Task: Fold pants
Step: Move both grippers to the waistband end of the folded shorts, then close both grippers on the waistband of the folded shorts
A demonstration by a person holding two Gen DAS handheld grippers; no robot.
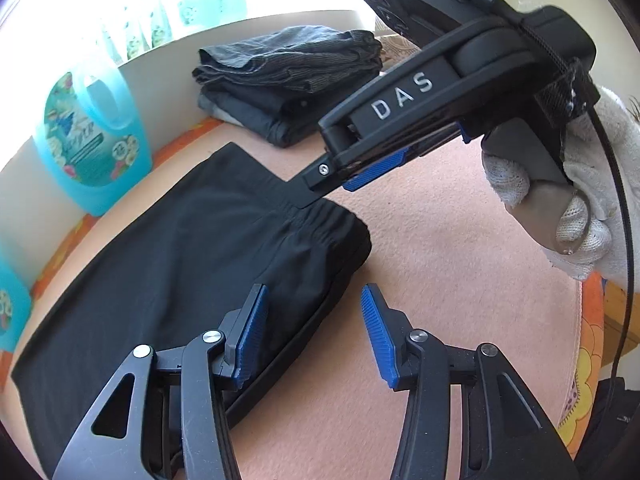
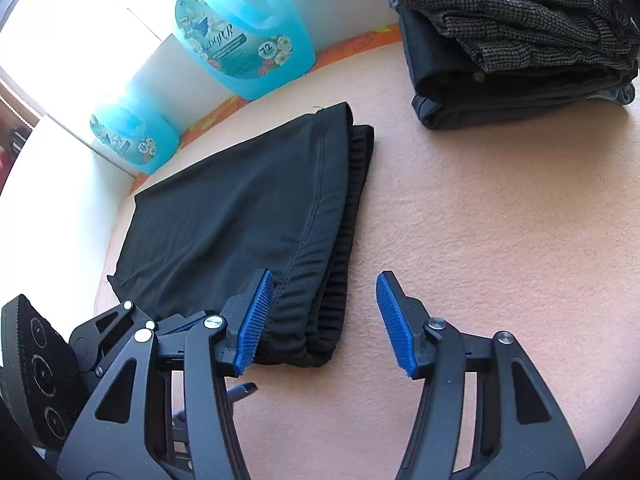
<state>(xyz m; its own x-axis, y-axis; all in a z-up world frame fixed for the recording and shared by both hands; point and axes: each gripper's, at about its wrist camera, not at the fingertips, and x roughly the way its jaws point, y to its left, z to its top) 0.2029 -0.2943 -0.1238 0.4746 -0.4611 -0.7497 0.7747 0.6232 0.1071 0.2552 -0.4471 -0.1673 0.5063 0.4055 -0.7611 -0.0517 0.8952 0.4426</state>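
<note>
The left gripper is seen nearest in the left wrist view. Its jaws are apart and nothing is held between them. One blue pad is over the near edge of the black pants, and the other is over the bare pink cover.

The right gripper is let go too. Its jaws are wide and nothing is pinched. It is held at the waistband end of the pants, just beside the folded edge. In the left wrist view it is held by a gloved hand.

The pants are laid flat on the pink cover, folded over once, so the leg end is on top of the waistband. It looks as if one more fold is still needed to make them small.

To do this well, both corners of one short end should be gripped, all layers at once. The end should be lifted only a little and carried straight over. The edges should be matched before the cloth is let go, or it will end up crooked.

Farther off, a stack of folded clothes is waiting. The pants probably belong there. Two blue bottles are stood by the wall.
</note>
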